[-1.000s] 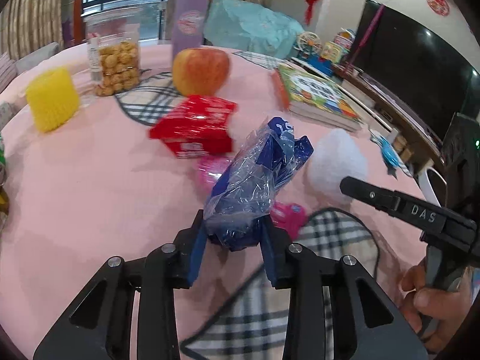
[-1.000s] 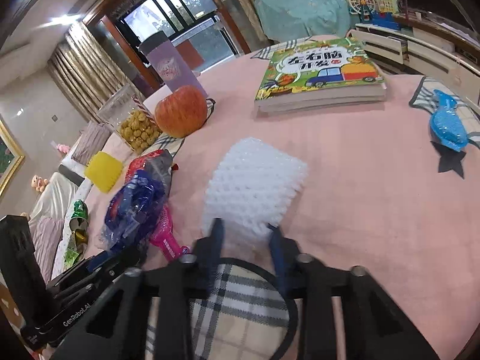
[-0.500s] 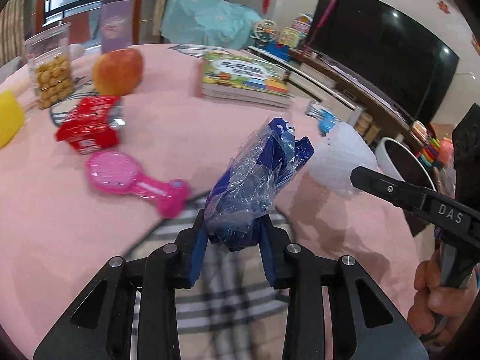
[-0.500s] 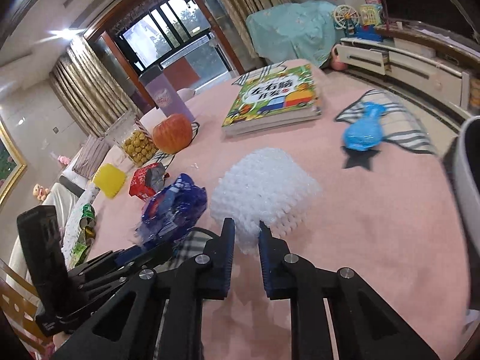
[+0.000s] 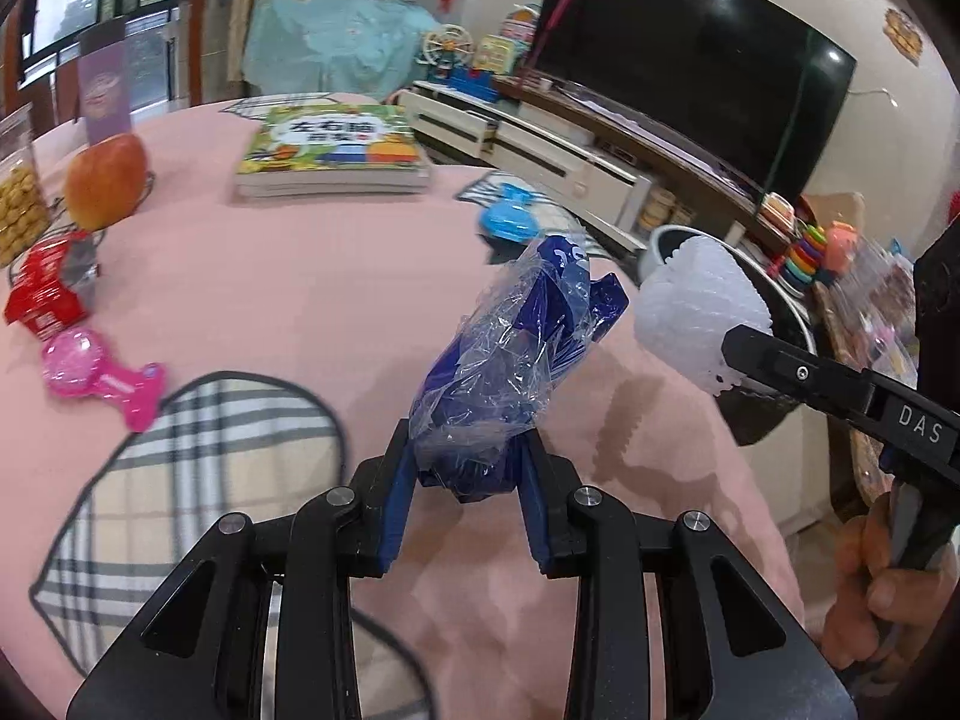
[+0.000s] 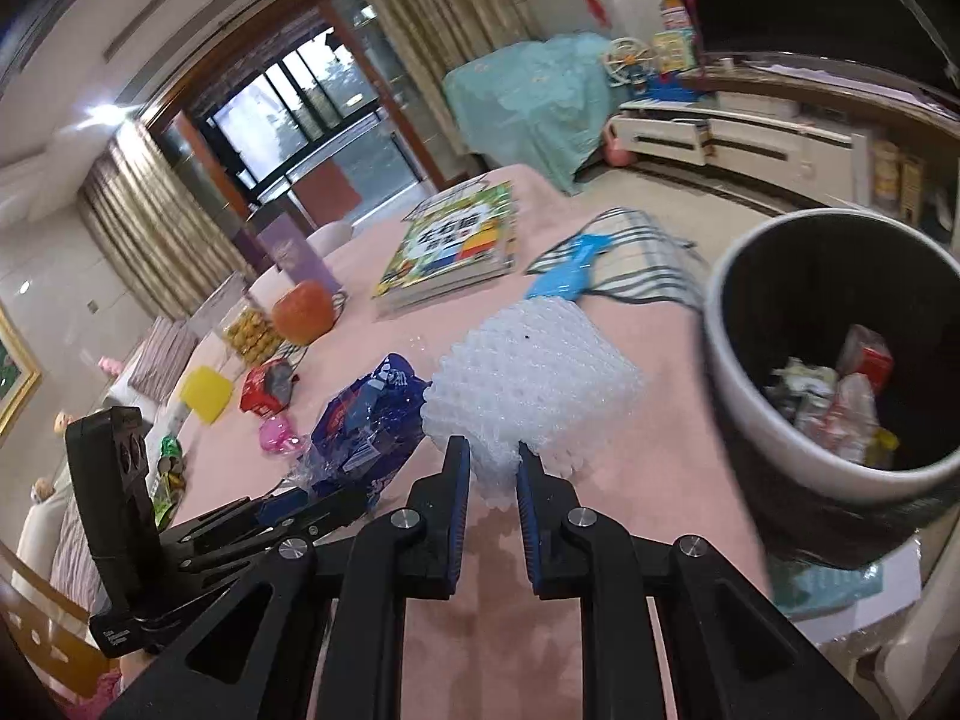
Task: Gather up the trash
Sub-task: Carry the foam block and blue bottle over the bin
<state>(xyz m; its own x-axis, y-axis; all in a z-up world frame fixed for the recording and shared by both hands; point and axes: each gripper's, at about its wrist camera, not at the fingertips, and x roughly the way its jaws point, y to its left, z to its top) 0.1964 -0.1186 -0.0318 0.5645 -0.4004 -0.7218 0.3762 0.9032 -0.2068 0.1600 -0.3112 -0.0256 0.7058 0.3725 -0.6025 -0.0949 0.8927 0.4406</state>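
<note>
My left gripper [image 5: 469, 468] is shut on a crumpled blue and clear plastic wrapper [image 5: 516, 360], held up above the pink tablecloth [image 5: 300, 300]. The same wrapper [image 6: 366, 420] shows at the left of the right wrist view. My right gripper [image 6: 489, 474] is shut on a white foam fruit net [image 6: 528, 378], seen in the left wrist view as a white foam net [image 5: 696, 306] at the right. A round trash bin [image 6: 744, 402] with litter inside stands past the table edge, right of the net. Its white rim [image 5: 660, 237] peeks out behind the net.
On the table lie a picture book [image 5: 330, 150], an apple [image 5: 105, 180], a red packet [image 5: 48, 288], a pink toy [image 5: 102, 372], a blue toy [image 5: 510, 219] and a yellow foam net [image 6: 207, 393]. A hand [image 5: 882, 576] holds the right gripper. A TV stand [image 6: 738, 138] lies beyond.
Both grippers have swung right across the table toward its edge, each carrying its trash. The trash bin has come into view. The right jaws closed tighter on the foam net.
</note>
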